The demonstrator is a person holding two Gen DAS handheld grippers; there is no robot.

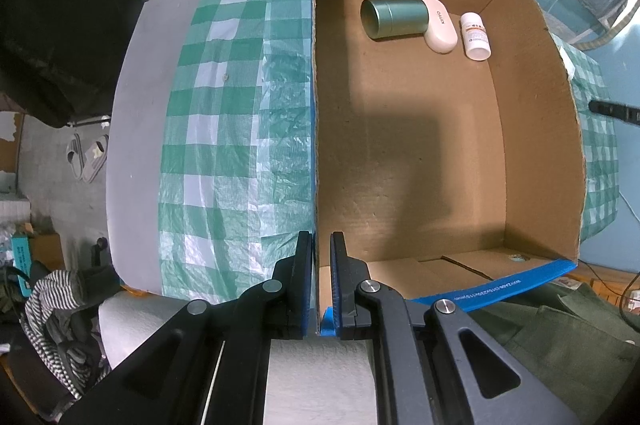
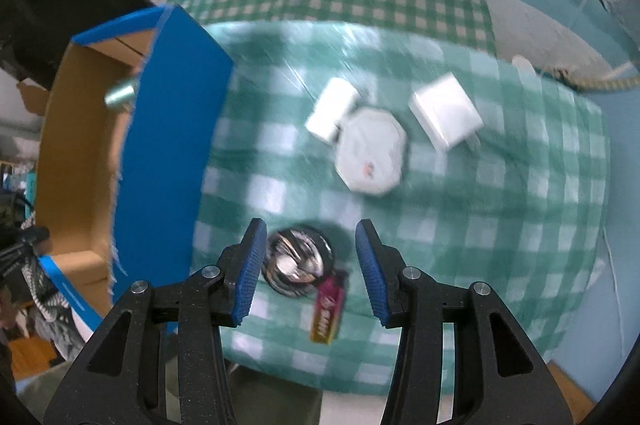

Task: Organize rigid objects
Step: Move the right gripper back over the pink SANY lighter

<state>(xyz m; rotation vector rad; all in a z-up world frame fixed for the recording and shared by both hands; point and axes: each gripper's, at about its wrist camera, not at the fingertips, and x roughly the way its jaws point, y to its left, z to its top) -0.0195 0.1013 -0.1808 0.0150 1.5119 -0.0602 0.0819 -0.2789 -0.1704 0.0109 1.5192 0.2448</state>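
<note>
Left gripper (image 1: 321,281) is pinching the near wall of the cardboard box (image 1: 536,129), one finger outside and one inside, its pads pressed together on the cardboard edge. Inside the box, against the far end, a green metal tin (image 1: 394,17) is lying on its side, touching a white oval case (image 1: 440,25), with a small white pill bottle (image 1: 475,36) lying just beside that.

Right gripper (image 2: 310,267) is hanging spread over the green checked cloth (image 2: 500,225) covering the desk, nothing between its blue pads. Below it a shiny round metal object (image 2: 296,261) is sitting nearer the left finger, with a red and yellow packet (image 2: 329,309) lying against it. Farther out, an octagonal white box (image 2: 372,157) is resting between two white rectangular blocks (image 2: 332,109), (image 2: 446,115). This view is blurred. The box's blue outer wall (image 2: 172,153) is standing to the left.
</note>
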